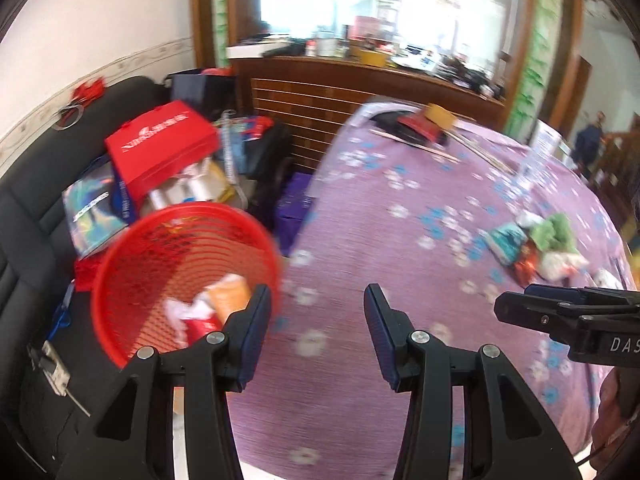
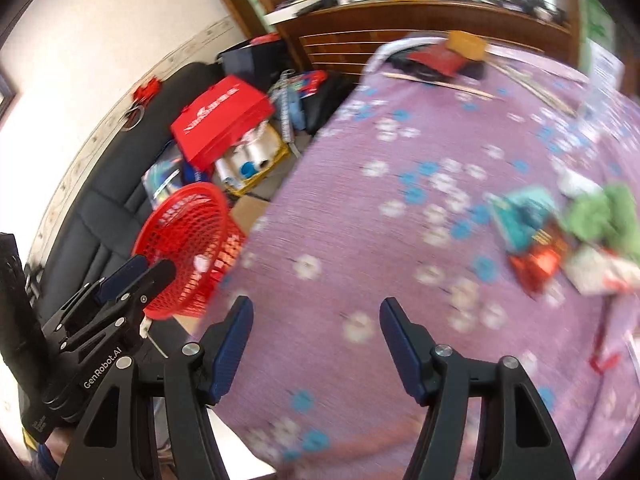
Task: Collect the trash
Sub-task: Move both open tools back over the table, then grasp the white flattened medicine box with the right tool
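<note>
Trash pile (image 1: 540, 248): a blurred heap of wrappers on the table's right side — a teal packet, a red packet, something crumpled and green, pale pieces beside them; any print on them is too smeared to read. In the right wrist view the same heap (image 2: 560, 236) lies ahead and to the right of the gripper.
Red basket (image 1: 180, 276): a red plastic mesh bin tilted toward the camera just off the table's left edge, next to the black sofa; it holds an orange-and-white wrapper, white crumpled paper and a red piece.
Table (image 1: 400, 240): covered with a purple cloth printed with white and blue flowers; long thin wooden sticks and dark and red items lie at its far end.
Left gripper (image 1: 316, 320): released, jaws wide apart with nothing between them, held over the table's near left part right beside the basket rim.
Right gripper (image 2: 316, 328): released, jaws spread and empty, above the cloth, well apart from the trash pile.
Gripper lettering: "GenRobot.AI" reads on the left gripper's body in the right wrist view; "DAS" shows, cut off, on the right gripper in the left wrist view.
Red gift bag (image 1: 164, 144): lies on the clutter behind the basket; white lettering on it, not legible.
Black sofa (image 1: 36, 216): along the wall at left.
</note>
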